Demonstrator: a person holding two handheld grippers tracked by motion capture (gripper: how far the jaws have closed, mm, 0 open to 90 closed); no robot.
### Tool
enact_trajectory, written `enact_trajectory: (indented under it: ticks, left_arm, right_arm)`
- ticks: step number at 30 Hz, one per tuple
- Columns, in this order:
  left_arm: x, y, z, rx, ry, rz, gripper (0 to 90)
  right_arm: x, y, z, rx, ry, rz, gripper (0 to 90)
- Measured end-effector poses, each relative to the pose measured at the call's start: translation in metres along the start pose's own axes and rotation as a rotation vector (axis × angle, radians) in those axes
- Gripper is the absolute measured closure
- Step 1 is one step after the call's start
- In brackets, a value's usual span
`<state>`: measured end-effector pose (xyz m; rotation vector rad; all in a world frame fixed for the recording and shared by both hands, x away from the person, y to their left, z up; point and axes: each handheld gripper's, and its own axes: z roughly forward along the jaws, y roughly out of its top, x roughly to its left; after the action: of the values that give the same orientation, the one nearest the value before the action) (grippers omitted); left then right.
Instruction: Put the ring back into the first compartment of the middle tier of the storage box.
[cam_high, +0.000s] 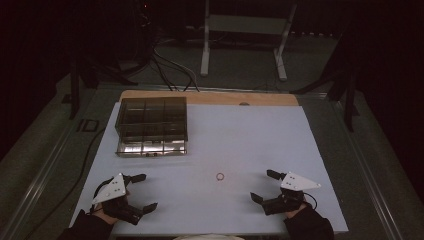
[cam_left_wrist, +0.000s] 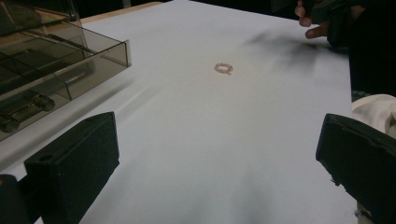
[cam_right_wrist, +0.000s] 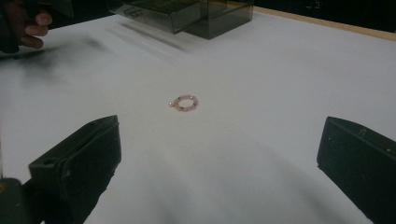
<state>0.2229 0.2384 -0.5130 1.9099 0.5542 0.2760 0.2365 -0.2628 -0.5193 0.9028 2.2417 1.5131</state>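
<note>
both jaws wide open, bracelet (cam_right_wrist: 183, 102) untouched

Bench (cam_high: 280, 135) w/ flat white top, wood edge showing along far side. On it: smoky clear plastic organizer box (cam_high: 151, 119) w/ compartments, far-left area, front drawer pulled partly out. Small pink bead bracelet (cam_high: 220, 176) lies flat near the middle-front, well apart from the box, bare white surface all round it. Rest of the top is plain white.
</note>
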Motion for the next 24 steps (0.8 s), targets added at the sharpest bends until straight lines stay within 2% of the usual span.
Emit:
enact_trajectory:
  ticks: [7,10,16,20,24]
  left_arm:
    - [-0.0002,-0.0005,0.0016,0.008,-0.004,0.001,0.9]
    - [-0.0001,-0.0006,0.0024,0.013,-0.004,0.001,0.9]
    - [-0.0014,-0.0006,0.0022,0.017,-0.004,0.001,0.9]
    - [-0.0010,0.0000,0.0015,0.003,-0.012,-0.025,0.9]
    - [-0.0011,0.0023,0.0012,-0.005,-0.029,-0.033,0.9]
  right_arm:
    - [0.0015,0.0001,0.0022,0.011,0.005,-0.006,0.0]
    - [0.0010,-0.0002,0.0016,0.005,0.010,0.006,0.0]
    - [0.0026,0.0010,0.0039,0.008,0.009,-0.009,0.0]
    - [0.0029,0.0016,0.0045,0.008,0.007,-0.015,0.0]
    - [0.0030,0.0025,0.0042,0.000,0.003,-0.011,0.0]
